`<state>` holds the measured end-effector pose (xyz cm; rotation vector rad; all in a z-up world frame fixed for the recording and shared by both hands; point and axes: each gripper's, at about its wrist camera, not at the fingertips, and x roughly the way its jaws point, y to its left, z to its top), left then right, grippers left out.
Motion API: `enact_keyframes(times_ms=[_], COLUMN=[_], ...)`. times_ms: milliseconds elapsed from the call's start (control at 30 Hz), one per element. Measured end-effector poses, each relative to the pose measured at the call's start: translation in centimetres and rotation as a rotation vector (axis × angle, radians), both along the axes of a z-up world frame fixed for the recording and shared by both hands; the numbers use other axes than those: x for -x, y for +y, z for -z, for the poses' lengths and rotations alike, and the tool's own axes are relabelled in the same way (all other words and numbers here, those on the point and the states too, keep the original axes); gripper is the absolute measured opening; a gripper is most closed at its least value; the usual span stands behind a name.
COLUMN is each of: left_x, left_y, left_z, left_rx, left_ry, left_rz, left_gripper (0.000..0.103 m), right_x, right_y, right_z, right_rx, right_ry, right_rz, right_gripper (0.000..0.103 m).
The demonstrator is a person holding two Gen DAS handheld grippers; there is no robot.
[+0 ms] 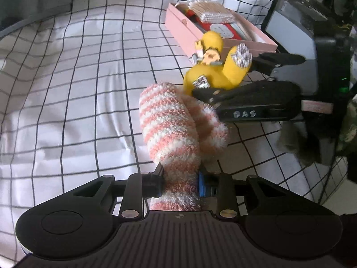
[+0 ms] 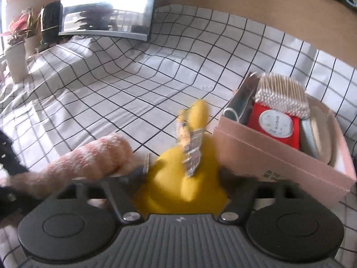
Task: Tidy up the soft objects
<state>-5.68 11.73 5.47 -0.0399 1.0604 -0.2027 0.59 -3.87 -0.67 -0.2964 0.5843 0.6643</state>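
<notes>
The left gripper has its jaws pinched on the striped pink sock, low in the frame's centre. The right gripper has its jaws half spread around the yellow plush toy, beside the pink box on the checked cloth.

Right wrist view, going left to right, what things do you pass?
potted plants → pink striped sock → yellow plush toy → pink box with cotton swabs
</notes>
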Motion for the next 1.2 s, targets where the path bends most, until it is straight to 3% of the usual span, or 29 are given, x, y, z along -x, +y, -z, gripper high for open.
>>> enact_keyframes(times_ms=[200, 300, 400, 533, 667, 767, 833, 900, 1000, 1033, 1200], left_x=[0.5, -0.1, -2.2, -6.4, -13.3, -18.9, -22.6, -25.6, -28.0, -28.1, -26.4], left_y=[-1.5, -2.1, -2.7, -4.4, -5.8, -7.3, -8.8, -10.4, -12.3, -12.4, -11.3], left_z=[-3.0, -5.5, -9.3, -15.3, -18.3, -17.1, -14.7, -10.9, -4.6, -3.1, -4.1], left_rx=[-0.096, -0.107, -0.039, 0.020, 0.278, 0.425, 0.460, 0.412, 0.251, 0.236, 0.297], left_ry=[-0.140, -0.197, -0.246, -0.384, -0.418, -0.412, -0.378, -0.304, -0.133, -0.120, -0.195], left_rz=[0.136, 0.185, 0.229, 0.287, 0.236, 0.159, 0.138, 0.116, 0.087, 0.087, 0.089], left_gripper=[0.031, 0.031, 0.030, 0.031, 0.032, 0.034, 0.036, 0.038, 0.042, 0.043, 0.044], right_x=[2.7, 4.2, 5.4, 6.6, 7.1, 7.5, 7.8, 7.9, 7.8, 7.7, 6.2], right_y=[-4.6, -7.4, -9.4, -11.4, -12.6, -13.3, -13.6, -13.9, -14.4, -14.7, -16.0], right_z=[-3.2, -4.2, -4.5, -4.5, -4.4, -4.4, -4.3, -4.1, -3.7, -3.6, -4.5], right_rx=[-0.055, -0.074, -0.071, -0.095, -0.128, -0.131, -0.125, -0.114, -0.098, -0.095, -0.132], right_ry=[-0.019, -0.033, -0.047, -0.046, -0.037, -0.034, -0.032, -0.025, -0.014, -0.012, -0.001], right_rz=[0.097, 0.168, 0.234, 0.301, 0.369, 0.401, 0.414, 0.423, 0.433, 0.435, 0.454], right_gripper=[0.059, 0.059, 0.059, 0.059, 0.059, 0.059, 0.059, 0.060, 0.060, 0.060, 0.060])
